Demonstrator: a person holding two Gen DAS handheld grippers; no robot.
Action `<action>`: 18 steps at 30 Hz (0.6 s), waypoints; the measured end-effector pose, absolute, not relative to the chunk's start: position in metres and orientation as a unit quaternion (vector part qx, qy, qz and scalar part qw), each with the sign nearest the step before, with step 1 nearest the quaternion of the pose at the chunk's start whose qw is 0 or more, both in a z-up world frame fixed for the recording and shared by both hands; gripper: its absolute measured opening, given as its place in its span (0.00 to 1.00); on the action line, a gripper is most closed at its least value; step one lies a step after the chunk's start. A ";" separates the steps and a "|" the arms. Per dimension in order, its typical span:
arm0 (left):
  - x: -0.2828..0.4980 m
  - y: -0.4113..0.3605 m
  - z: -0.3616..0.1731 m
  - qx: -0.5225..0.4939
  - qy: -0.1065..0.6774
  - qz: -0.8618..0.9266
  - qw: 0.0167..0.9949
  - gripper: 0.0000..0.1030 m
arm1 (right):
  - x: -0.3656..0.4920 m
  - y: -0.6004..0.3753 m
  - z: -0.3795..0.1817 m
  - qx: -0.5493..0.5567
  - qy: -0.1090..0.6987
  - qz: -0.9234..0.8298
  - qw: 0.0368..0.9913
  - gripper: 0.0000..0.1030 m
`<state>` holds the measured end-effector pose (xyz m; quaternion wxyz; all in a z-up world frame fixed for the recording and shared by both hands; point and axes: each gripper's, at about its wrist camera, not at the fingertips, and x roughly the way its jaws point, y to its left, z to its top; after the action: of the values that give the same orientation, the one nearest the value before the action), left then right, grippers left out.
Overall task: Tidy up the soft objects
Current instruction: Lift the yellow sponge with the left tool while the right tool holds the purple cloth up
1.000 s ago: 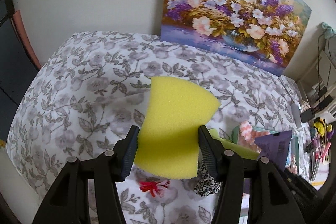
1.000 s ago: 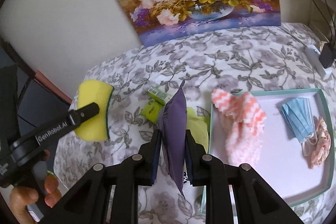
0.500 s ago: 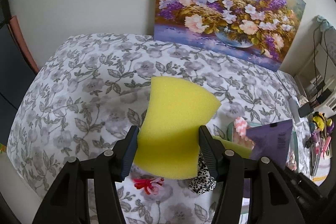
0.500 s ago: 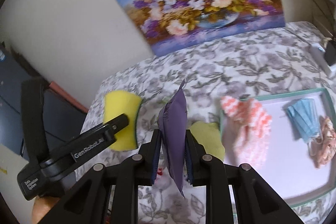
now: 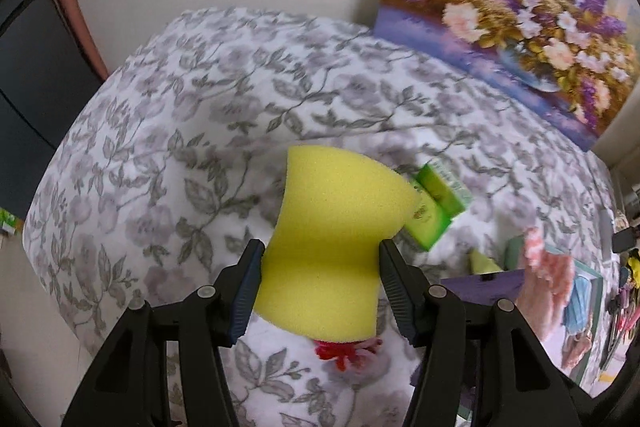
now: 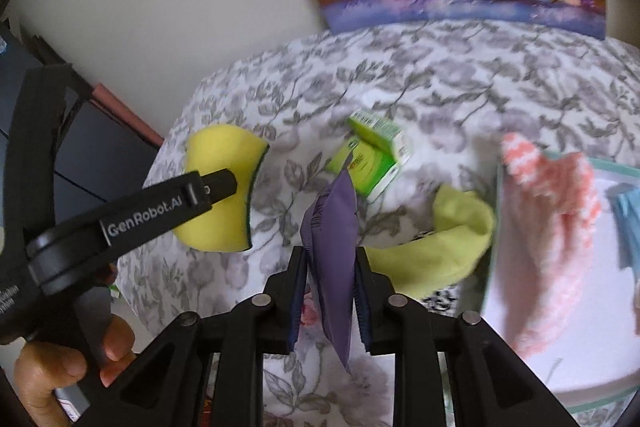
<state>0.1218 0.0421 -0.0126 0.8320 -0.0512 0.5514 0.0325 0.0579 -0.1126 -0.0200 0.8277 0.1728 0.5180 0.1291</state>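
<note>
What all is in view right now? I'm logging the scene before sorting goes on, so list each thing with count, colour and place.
sponge: 1, yellow with a dark green edge, clamped in the left gripper
pouch: 1, purple, clamped in the right gripper
small box: 1, green, on the bedspread
cloth: 1, yellow-green, beside the tray
tray: 1, white with teal rim, right side
fluffy cloth: 1, pink and white, over the tray's edge
face mask: 1, blue, in the tray
painting: 1, flowers, against the wall
bedspread: 1, grey floral
left gripper: black
right gripper: black
hand: holding the left gripper
</note>
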 end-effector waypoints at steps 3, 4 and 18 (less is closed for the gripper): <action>0.126 0.045 -0.025 -0.052 0.568 0.036 0.821 0.58 | 0.064 -0.097 -0.035 0.155 0.536 0.134 0.819 0.25; 0.127 0.046 -0.030 -0.051 0.574 0.036 0.817 0.58 | 0.066 -0.093 -0.043 0.150 0.545 0.134 0.814 0.25; 0.135 0.054 -0.060 -0.069 0.611 0.032 0.788 0.58 | 0.074 -0.064 -0.085 0.122 0.596 0.140 0.781 0.28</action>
<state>0.1350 0.0535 -0.0597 0.7877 -0.0686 0.6114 0.0323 0.0739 -0.0638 -0.0848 0.7808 0.1220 0.5965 0.1402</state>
